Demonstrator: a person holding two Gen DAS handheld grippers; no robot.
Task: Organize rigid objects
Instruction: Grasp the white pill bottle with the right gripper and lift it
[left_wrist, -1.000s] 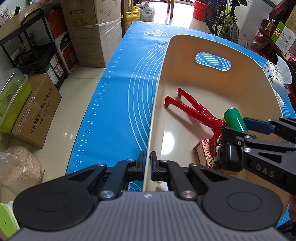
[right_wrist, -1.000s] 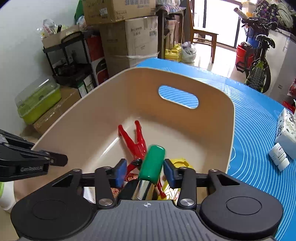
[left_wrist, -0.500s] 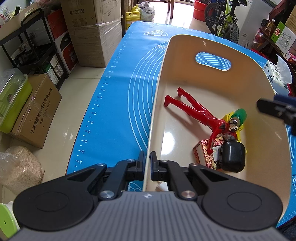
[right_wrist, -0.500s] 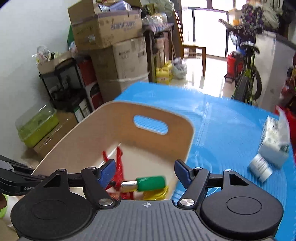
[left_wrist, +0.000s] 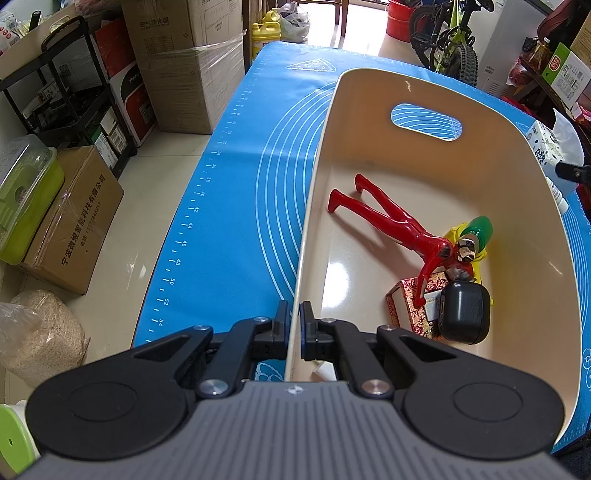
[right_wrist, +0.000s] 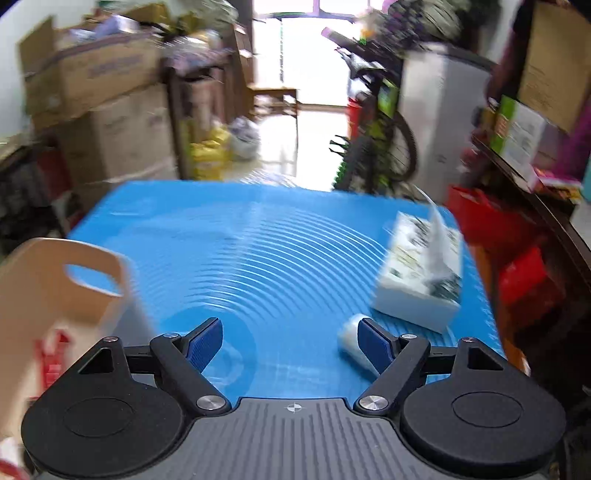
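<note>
My left gripper (left_wrist: 293, 325) is shut on the near wall of the beige bin (left_wrist: 524, 184). In the bin lie a red figure (left_wrist: 391, 225), a green-capped item (left_wrist: 478, 229) on something yellow, a patterned red box (left_wrist: 404, 302) and a black case (left_wrist: 463, 314). My right gripper (right_wrist: 290, 341) is open and empty over the blue mat (right_wrist: 266, 251), right of the bin (right_wrist: 44, 295). A small white bottle (right_wrist: 351, 338) lies by its right finger, in front of a white tissue box (right_wrist: 421, 273). The right wrist view is blurred.
The blue mat (left_wrist: 236, 206) covers the table, its left edge dropping to the floor. Cardboard boxes (left_wrist: 184, 62), a black shelf (left_wrist: 59, 92) and a bicycle (left_wrist: 447, 44) stand around the table. A tissue box (left_wrist: 543, 144) sits right of the bin.
My right gripper let go of the green-capped item into the bin, opened wide, and swung right out of the bin over the mat. My left gripper has kept its hold.
</note>
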